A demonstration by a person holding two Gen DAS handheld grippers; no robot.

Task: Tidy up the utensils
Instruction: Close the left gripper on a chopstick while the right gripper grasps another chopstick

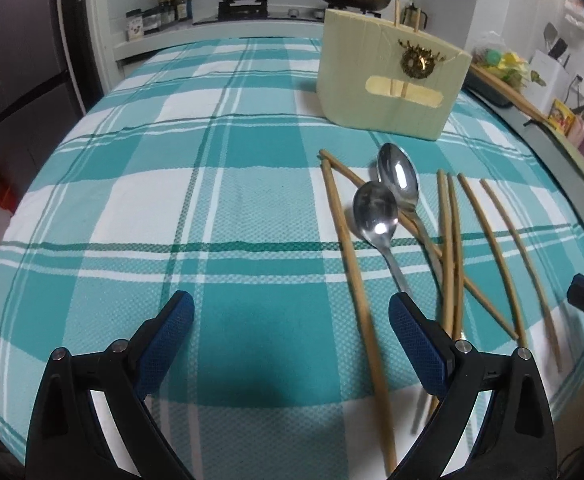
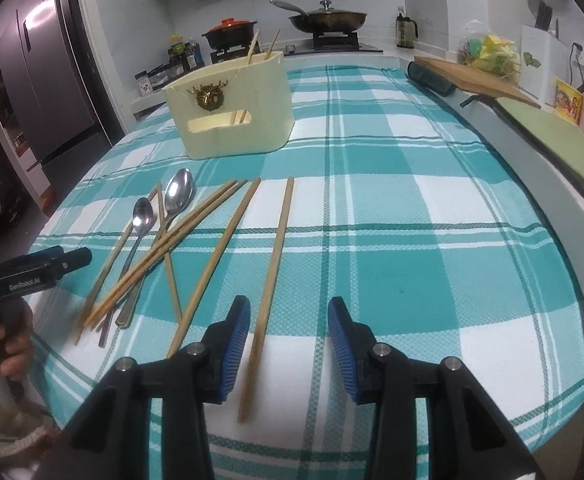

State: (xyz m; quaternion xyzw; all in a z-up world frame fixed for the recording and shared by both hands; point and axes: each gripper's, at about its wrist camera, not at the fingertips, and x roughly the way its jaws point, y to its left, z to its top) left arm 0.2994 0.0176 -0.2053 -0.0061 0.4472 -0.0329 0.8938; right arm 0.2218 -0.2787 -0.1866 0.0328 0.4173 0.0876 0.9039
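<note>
A cream utensil holder [image 1: 387, 76] [image 2: 232, 108] with a gold ornament stands on the checked tablecloth and holds two chopsticks. In front of it lie several loose wooden chopsticks [image 1: 449, 248] [image 2: 188, 236] and two metal spoons [image 1: 375, 216] [image 2: 178, 196]. My left gripper [image 1: 292, 312] is open and empty, left of the pile, its right finger [image 1: 415, 336] over a spoon handle. My right gripper [image 2: 290, 320] is open, with the rightmost chopstick [image 2: 272, 276] lying between its fingers on the cloth.
The teal checked tablecloth [image 2: 411, 240] covers the table. A wooden board [image 2: 475, 80] and a dark tray lie along the right edge. A stove with pans [image 2: 327, 20], spice jars and a fridge [image 2: 40, 80] are behind. The left gripper's body [image 2: 32, 272] shows at far left.
</note>
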